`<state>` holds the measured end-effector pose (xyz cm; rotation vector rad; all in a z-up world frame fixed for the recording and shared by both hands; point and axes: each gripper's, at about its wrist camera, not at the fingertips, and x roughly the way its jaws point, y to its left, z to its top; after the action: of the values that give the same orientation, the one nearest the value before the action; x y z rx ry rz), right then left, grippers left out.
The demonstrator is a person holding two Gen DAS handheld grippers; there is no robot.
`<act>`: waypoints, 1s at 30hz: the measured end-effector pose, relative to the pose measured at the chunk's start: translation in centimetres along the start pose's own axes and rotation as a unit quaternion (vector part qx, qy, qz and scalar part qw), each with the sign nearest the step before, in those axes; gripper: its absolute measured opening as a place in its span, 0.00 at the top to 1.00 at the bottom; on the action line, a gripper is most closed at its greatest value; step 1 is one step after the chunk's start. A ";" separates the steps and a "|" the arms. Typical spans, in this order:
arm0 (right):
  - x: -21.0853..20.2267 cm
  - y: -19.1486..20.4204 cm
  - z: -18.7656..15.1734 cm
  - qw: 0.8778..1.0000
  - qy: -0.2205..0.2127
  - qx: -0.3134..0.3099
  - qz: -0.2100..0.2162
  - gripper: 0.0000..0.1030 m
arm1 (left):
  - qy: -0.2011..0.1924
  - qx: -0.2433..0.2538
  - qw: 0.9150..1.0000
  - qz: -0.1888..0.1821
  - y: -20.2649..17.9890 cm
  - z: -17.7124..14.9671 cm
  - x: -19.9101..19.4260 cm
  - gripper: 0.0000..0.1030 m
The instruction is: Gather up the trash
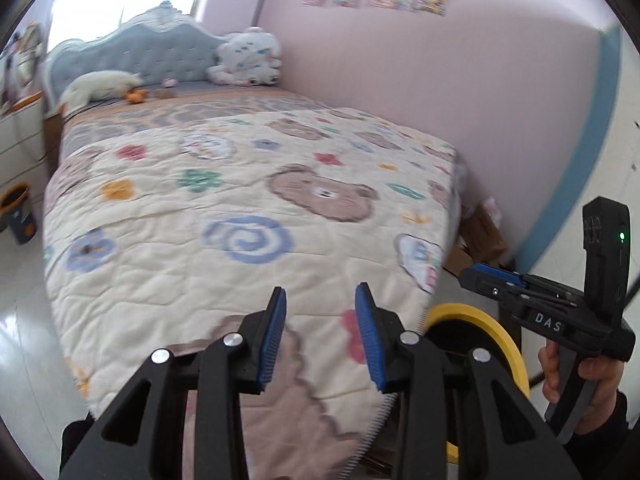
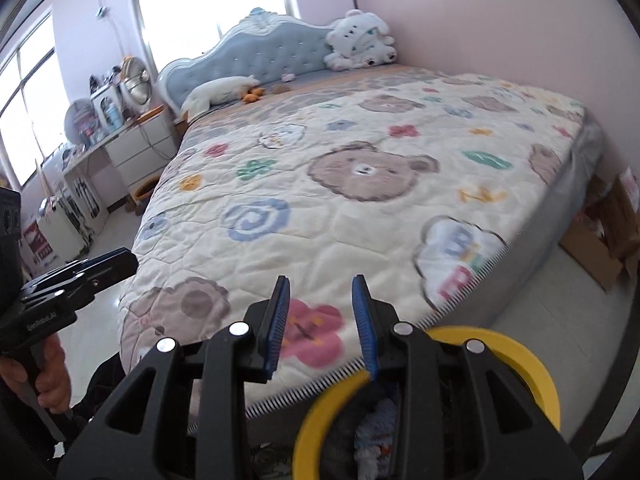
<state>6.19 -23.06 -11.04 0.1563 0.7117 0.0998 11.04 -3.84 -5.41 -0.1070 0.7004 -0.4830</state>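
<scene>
A yellow-rimmed trash bin [image 2: 532, 364] stands on the floor at the foot of the bed; crumpled scraps [image 2: 376, 420] lie inside it. It also shows in the left wrist view [image 1: 480, 316], partly hidden. My left gripper [image 1: 322, 332] is open and empty above the bed's front corner. My right gripper [image 2: 322, 326] is open and empty, just above the bin's near rim. In the left wrist view the right gripper [image 1: 480, 276] appears at the right, its fingers close together. The left gripper [image 2: 116, 258] shows at the left of the right wrist view.
A bed with a bear-and-flower quilt [image 2: 360, 184] fills the middle. Plush toys [image 2: 360, 40] lie by the blue headboard. Cardboard boxes [image 2: 608, 232] sit by the pink wall at the right. A desk and drawers [image 2: 132, 148] stand at the left, with a small dark bin [image 1: 18, 212] on the floor.
</scene>
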 end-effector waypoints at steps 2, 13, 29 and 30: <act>1.1 1.4 0.7 1.000 0.000 -0.009 -0.001 0.70 | -0.009 -0.007 1.000 0.017 1.1 0.0 -0.4 0.67; 2.2 4.8 2.6 0.998 -0.050 0.001 -0.023 0.41 | -0.104 -0.022 0.991 0.084 4.1 0.4 -4.7 0.33; -4.0 7.2 2.9 0.980 -0.184 0.006 -0.078 0.08 | -0.228 0.018 0.966 0.120 1.2 0.4 -11.5 0.08; -4.3 7.2 2.8 0.979 -0.188 0.006 -0.081 0.08 | -0.231 0.016 0.966 0.119 1.1 0.3 -11.8 0.08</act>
<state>4.52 -16.86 -4.98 0.1236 0.3448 -0.0903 3.92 2.53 1.55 -0.0990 0.2426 -0.2241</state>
